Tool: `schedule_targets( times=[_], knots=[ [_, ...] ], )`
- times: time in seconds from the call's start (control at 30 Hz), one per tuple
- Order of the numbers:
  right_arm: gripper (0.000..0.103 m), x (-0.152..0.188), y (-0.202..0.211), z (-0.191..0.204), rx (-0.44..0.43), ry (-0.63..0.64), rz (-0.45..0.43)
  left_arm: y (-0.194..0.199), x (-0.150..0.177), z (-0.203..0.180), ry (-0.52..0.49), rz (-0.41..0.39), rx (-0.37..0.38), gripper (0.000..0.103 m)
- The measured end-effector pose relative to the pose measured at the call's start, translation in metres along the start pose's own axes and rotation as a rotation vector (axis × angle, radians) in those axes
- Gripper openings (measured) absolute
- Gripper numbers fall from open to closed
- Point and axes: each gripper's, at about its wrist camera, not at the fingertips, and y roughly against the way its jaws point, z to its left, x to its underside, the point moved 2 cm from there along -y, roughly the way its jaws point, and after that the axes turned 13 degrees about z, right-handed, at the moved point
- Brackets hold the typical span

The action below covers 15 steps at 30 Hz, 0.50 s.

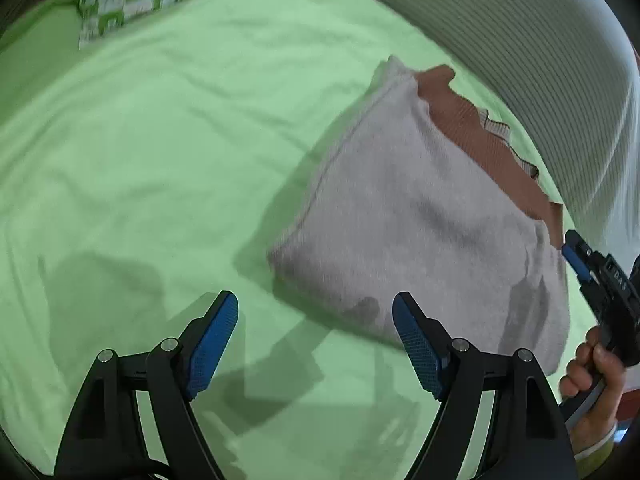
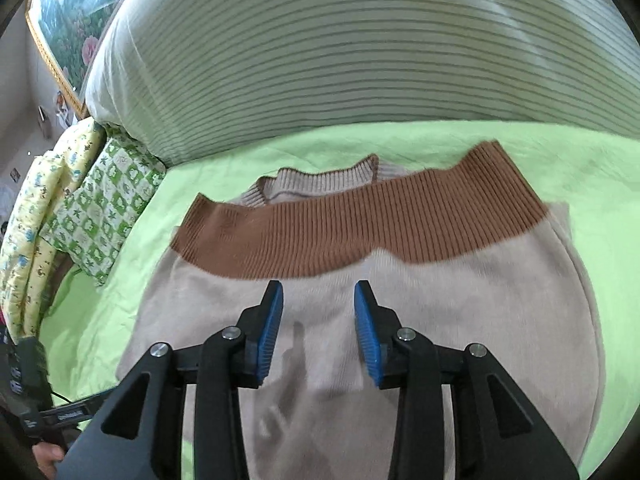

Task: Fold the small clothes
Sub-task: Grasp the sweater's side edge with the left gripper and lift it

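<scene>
- A beige knit sweater [image 2: 420,300] lies folded on a bed covered by a light green sheet [image 1: 140,152], its brown ribbed hem band [image 2: 360,232] doubled up across the body so it sits just below the striped-edged neckline [image 2: 320,180]
- In the left wrist view the same garment shows as a pale folded block [image 1: 400,220], with the brown band [image 1: 480,136] along its far edge, nearest the quilt
- The left gripper [image 1: 316,312] hovers above the sheet just beside the sweater's near corner; its blue-padded fingers [image 1: 216,332] stand wide apart, with nothing between them
- The right gripper [image 2: 319,300] hangs over the middle of the sweater's body, just short of the brown band; its fingers [image 2: 272,328] are parted with a clear gap and grip no cloth
- The right gripper also appears at the right edge of the left wrist view [image 1: 576,256], by the sweater's right side, with the person's right hand [image 1: 596,376] wrapped around its handle
- A rolled white quilt with thin dark stripes [image 2: 360,60] lies along the far side of the bed, near the neckline
- A green-and-white patterned pillow [image 2: 108,200] and a pale yellow printed one [image 2: 36,208] rest at the left of the quilt
- A framed flower picture [image 2: 68,16] hangs behind the pillows
</scene>
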Motion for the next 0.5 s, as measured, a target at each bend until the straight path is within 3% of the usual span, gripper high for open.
schedule_targets(
  times=[0.27, 0.5],
  knots=[
    [0.039, 0.000, -0.012, 0.021, -0.018, 0.050, 0.041, -0.013, 0.007, 0.002, 0.075, 0.017, 0.075, 0.080],
    [0.039, -0.010, -0.021, 0.023, -0.040, 0.025, 0.036, -0.025, -0.006, -0.007, 0.137, -0.015, 0.088, 0.082]
  ],
)
